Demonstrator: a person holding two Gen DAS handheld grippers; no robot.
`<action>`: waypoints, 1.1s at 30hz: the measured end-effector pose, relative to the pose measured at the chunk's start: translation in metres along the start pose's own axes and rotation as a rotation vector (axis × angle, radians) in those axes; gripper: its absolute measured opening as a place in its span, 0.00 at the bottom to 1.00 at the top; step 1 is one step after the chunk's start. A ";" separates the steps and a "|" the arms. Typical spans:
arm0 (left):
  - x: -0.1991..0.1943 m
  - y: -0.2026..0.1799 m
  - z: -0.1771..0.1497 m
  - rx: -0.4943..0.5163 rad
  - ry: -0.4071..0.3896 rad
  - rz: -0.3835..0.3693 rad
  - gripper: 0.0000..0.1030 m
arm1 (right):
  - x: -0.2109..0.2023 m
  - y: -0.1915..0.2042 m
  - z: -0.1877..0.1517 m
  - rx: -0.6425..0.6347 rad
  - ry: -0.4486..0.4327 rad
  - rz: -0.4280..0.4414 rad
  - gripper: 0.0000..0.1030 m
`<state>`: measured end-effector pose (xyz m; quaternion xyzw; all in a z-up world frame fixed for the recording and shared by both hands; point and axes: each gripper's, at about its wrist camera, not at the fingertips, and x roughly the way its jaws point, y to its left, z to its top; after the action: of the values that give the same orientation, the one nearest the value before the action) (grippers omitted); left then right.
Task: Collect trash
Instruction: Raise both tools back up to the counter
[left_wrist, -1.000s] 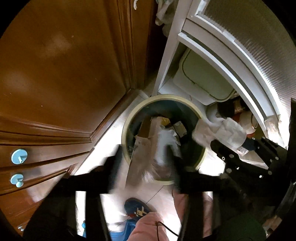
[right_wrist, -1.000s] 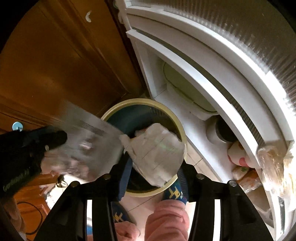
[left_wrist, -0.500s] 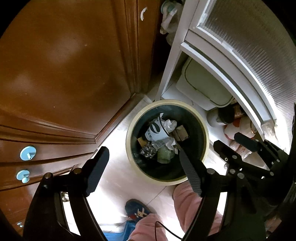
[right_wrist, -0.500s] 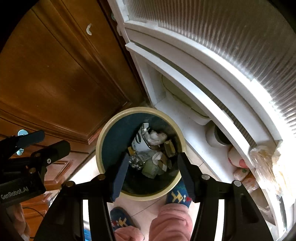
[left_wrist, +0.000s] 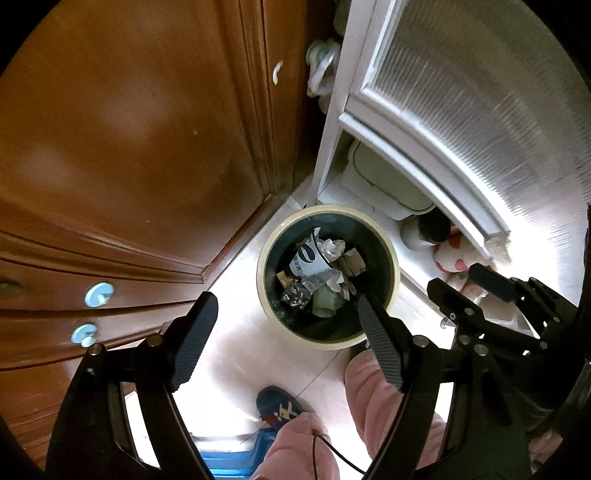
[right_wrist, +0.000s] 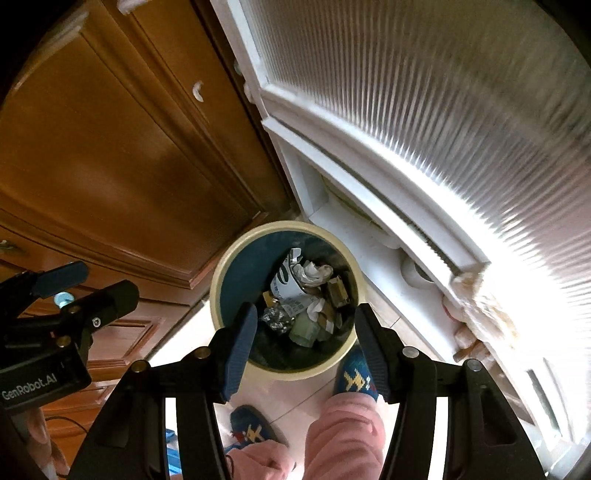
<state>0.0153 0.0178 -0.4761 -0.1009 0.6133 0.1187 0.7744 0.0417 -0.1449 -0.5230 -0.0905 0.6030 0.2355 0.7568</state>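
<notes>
In the left wrist view, the left gripper (left_wrist: 284, 332) is seen with its two black ribbed fingers (left_wrist: 194, 336) spread wide apart, nothing being held between them. Beyond and between the fingertips, a round cream-rimmed waste bin with a dark interior (left_wrist: 394, 266) is seen standing on the pale tiled floor (left_wrist: 236, 306). Inside it, a heap of crumpled trash (left_wrist: 319, 275) is visible: a white printed paper cup, wadded white tissue, brown cardboard scraps and a crinkled foil piece. The trash lies well below the gripper, apart from both fingers, though the right-hand finger overlaps the bin's rim in the picture. At the right edge, the right gripper (left_wrist: 469, 282) is seen from the side, its jaws parted and empty. A brown wooden cabinet (left_wrist: 129, 147) fills the left, and a white-framed ribbed glass door (left_wrist: 480, 92) the upper right. A pink trouser leg (left_wrist: 373, 391) and a blue patterned slipper (left_wrist: 280, 408) are seen below the bin.

In the right wrist view, the right gripper (right_wrist: 304, 334) is shown with its fingers held apart and empty. The same bin (right_wrist: 218, 280) is framed directly between and beyond the fingertips, with the trash (right_wrist: 306, 295) lying at its bottom, untouched by either finger. At the left edge, the left gripper (right_wrist: 101, 282) is seen open, near the wooden cabinet (right_wrist: 110, 147) and beside the bin.
</notes>
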 end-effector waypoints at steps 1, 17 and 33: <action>-0.010 0.000 0.000 0.002 -0.005 0.001 0.74 | -0.005 0.000 0.000 -0.003 -0.003 0.000 0.55; -0.154 0.000 0.000 0.056 -0.053 0.030 0.74 | -0.175 0.033 0.016 -0.068 -0.093 -0.010 0.54; -0.342 0.001 0.032 0.159 -0.317 0.033 0.74 | -0.343 0.065 0.032 -0.158 -0.289 0.023 0.54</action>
<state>-0.0309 0.0082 -0.1359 -0.0093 0.4925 0.0969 0.8649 -0.0161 -0.1598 -0.1775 -0.1080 0.4683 0.3016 0.8234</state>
